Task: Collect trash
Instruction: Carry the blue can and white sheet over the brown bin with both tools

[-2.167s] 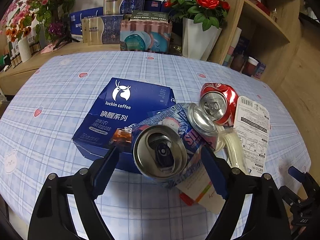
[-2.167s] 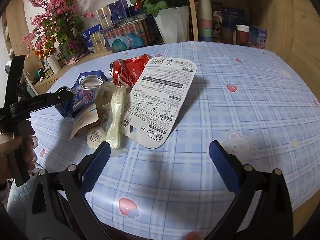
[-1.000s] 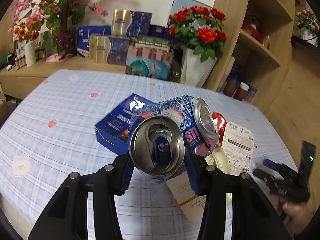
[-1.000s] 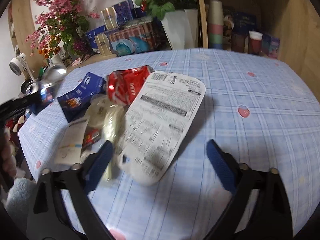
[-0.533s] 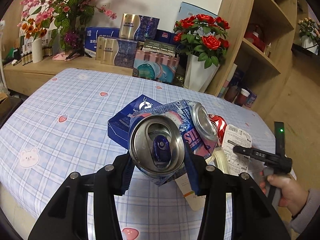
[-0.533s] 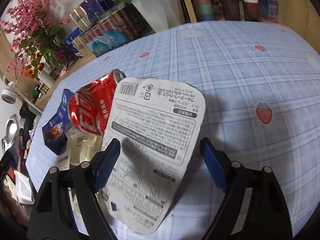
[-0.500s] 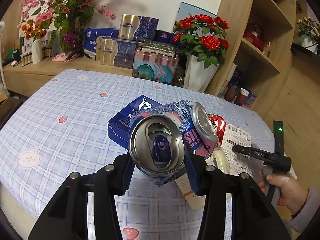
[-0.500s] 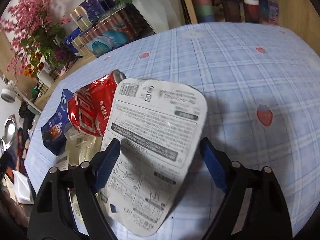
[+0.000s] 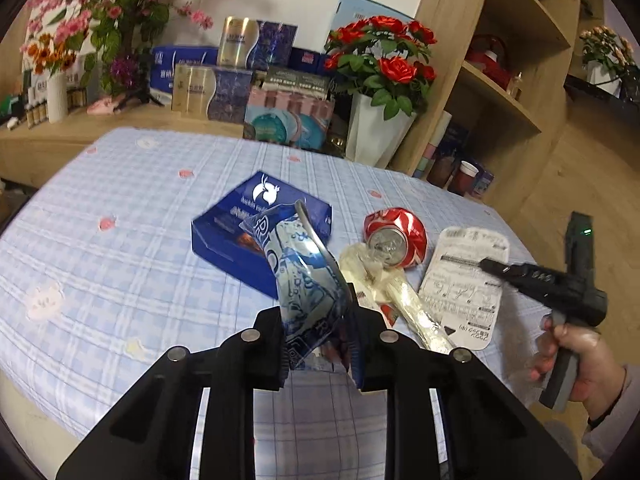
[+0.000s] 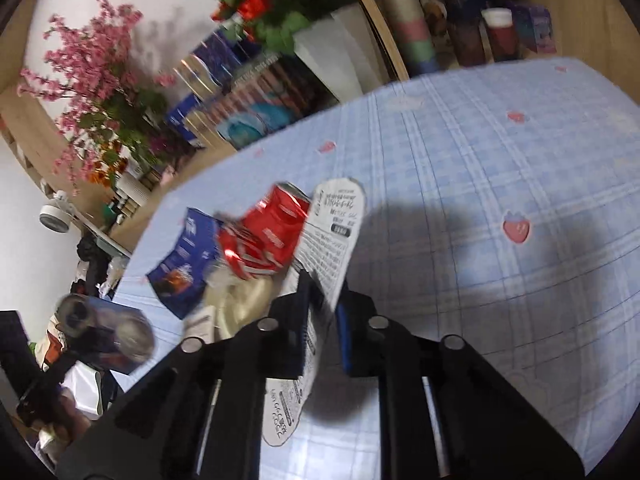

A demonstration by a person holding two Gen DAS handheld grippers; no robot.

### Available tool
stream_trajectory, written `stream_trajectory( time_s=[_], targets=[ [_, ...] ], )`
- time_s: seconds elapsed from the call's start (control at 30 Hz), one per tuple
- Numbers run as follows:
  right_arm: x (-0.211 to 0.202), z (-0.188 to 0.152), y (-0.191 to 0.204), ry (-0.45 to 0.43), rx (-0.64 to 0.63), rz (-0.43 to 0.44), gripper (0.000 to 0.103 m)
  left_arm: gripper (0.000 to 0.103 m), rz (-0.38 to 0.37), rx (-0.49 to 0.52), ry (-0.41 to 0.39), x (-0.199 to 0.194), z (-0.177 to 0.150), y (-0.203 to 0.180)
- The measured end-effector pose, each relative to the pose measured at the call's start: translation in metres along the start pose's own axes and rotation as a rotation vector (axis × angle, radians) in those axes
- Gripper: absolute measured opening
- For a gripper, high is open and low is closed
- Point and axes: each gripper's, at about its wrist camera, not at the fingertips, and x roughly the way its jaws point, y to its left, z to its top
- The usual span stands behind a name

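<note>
My left gripper is shut on a crushed blue-and-white can and holds it above the table. My right gripper is shut on a white printed packaging card, lifted on edge. That card also shows in the left wrist view. A crushed red cola can lies on the blue checked tablecloth, beside a blue Luckin coffee box and a pale plastic wrapper. The red can and blue box also show in the right wrist view.
A white vase of red roses and stacked gift boxes stand behind the table. A wooden shelf unit with cups is at the right. Pink flowers stand at the back left.
My left gripper has squeezed further and flattened the blue can. My right gripper has closed on the white card and tipped it up off the table.
</note>
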Motion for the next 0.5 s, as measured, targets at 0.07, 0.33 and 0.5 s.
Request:
stream_trajectory(
  time_s=[0.07,0.33,0.5],
  targets=[
    [-0.013,0.002,0.01,-0.034,-0.02,0.009,0.007,0.022,-0.008,-0.024,0.008,-0.002,-0.003,0.003],
    [-0.051,0.006,0.045,-0.114,-0.12,0.0,0.005,0.022,-0.027,-0.006,-0.034,-0.033,0.0,-0.002],
    [-0.075,0.002,0.058,-0.145,-0.149,-0.006,0.005,0.022,-0.035,0.005,-0.051,-0.053,0.0,-0.005]
  ],
)
